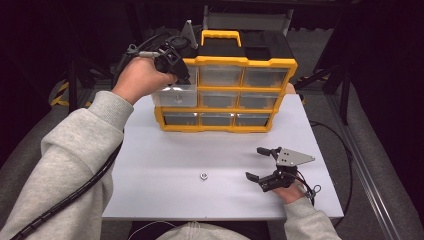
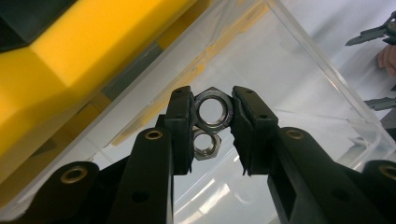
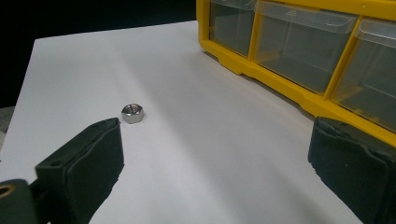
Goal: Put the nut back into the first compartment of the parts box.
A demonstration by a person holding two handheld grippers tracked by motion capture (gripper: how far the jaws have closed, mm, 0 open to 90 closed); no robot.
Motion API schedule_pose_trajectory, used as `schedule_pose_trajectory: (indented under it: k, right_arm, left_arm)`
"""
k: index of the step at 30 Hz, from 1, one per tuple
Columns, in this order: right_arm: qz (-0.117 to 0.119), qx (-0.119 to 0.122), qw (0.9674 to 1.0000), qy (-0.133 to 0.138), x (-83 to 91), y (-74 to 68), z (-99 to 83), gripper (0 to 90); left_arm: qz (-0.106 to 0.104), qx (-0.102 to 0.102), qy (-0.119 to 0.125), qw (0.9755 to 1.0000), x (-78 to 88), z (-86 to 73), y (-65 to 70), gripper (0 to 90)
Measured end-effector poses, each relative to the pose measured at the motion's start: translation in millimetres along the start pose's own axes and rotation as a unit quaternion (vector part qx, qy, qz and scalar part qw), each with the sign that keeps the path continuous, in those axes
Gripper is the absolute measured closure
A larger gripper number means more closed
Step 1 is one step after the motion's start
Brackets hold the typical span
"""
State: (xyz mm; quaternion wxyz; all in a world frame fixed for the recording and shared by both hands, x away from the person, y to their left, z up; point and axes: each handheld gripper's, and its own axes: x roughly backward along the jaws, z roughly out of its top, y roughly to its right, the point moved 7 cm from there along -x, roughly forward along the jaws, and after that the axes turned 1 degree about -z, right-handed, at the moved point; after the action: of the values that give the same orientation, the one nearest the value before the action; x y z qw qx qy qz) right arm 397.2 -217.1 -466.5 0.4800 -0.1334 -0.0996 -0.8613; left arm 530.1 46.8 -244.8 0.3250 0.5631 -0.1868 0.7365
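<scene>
Pinching a shiny steel hexagonal nut (image 2: 213, 108) flat-to-flat between its pads, the left gripper (image 1: 172, 62) hangs over the pulled-out clear plastic drawer (image 1: 175, 96) at the left end of the middle row of the yellow-framed parts cabinet (image 1: 227, 92), which stands along the far edge of the white tabletop (image 1: 165, 150). In the left gripper view the held nut faces the camera with its threaded bore open, so its axis runs along the line of sight and across the jaws' closing direction. Just below it, against the left pad, a second, smaller-looking steel nut (image 2: 205, 144) shows; it may lie on the drawer's clear floor or be a reflection, and I cannot tell which. The drawer floor lies straight beyond the jaw tips, so the coming move looks to be a release, judged by the tool's place inside the drawer walls.

A loose silvery hexagonal nut (image 1: 203, 175) rests flat on the tabletop, bore upward, near the front edge and about midway along it. The right gripper (image 1: 265, 165), jaws spread wide with nothing between them, sits toward the front right corner, and that nut lies off its left jaw, ahead and apart from it. The right hand (image 1: 294, 192) is plainly the nearer one to it.
</scene>
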Motion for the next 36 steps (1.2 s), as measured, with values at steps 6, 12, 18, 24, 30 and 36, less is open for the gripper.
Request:
schedule_pose_trajectory:
  k: [6,12,18,24,30,36]
  right_arm:
    - [-0.001,0.003,1.0000,-0.001,0.2,-0.6,0.2,4.0]
    - [0.002,0.004,1.0000,-0.002,-0.5,-1.8,-0.1,4.1]
    - [0.003,0.004,1.0000,-0.003,-0.5,-2.0,-0.2,4.1]
    - [0.005,0.002,1.0000,-0.001,-0.4,-2.6,0.2,4.1]
    - [0.002,0.003,1.0000,0.001,0.4,-2.2,1.0,4.1]
    - [0.004,0.004,1.0000,0.000,-0.2,-3.3,1.1,4.1]
  left_arm:
    - [-0.009,0.010,-0.011,0.9998,-6.1,-1.3,-2.2,69.2]
    - [-0.022,0.015,-0.017,0.9995,-8.0,-1.5,-3.3,69.2]
    - [-0.023,0.013,-0.017,0.9995,-8.4,-2.3,-2.4,67.9]
    - [-0.012,0.014,-0.008,0.9998,-3.7,-3.5,-3.3,53.2]
    - [0.004,0.001,0.028,0.9996,16.8,-6.6,-3.0,45.5]
    - [0.047,-0.083,0.084,0.9919,45.5,-14.9,0.4,33.6]
